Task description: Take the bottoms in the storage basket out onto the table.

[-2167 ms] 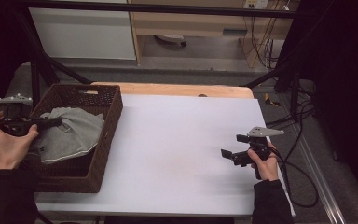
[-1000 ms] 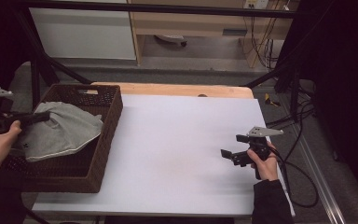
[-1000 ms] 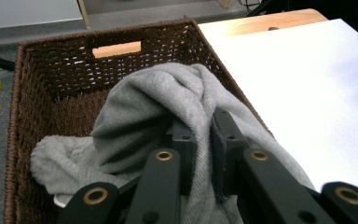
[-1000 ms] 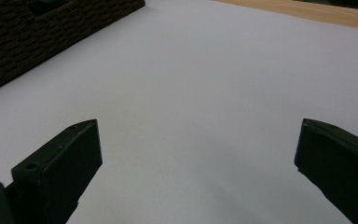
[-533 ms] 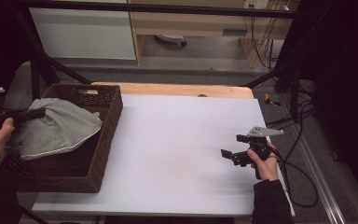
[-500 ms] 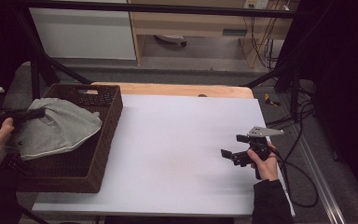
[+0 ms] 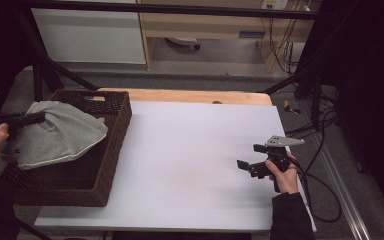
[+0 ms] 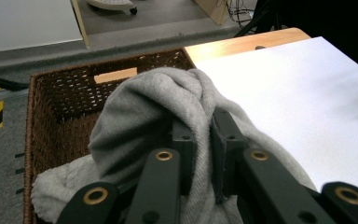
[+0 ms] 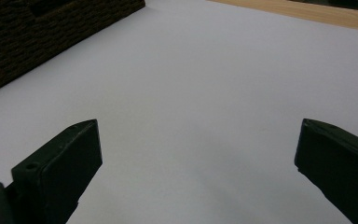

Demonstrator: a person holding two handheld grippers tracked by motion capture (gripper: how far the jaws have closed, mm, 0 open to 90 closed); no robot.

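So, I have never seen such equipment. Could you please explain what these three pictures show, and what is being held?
A person holds hand-operated tongs, one in each hand; no robot arm is involved. One picture comes from a fixed camera above the white table. The other two come from cameras riding on the tongs, looking along their black jaws. At the table's left stands a dark wicker basket. The left tongs are shut on a fold of grey cloth, lifting it from the basket. The right tongs are open and hold nothing, above bare table.
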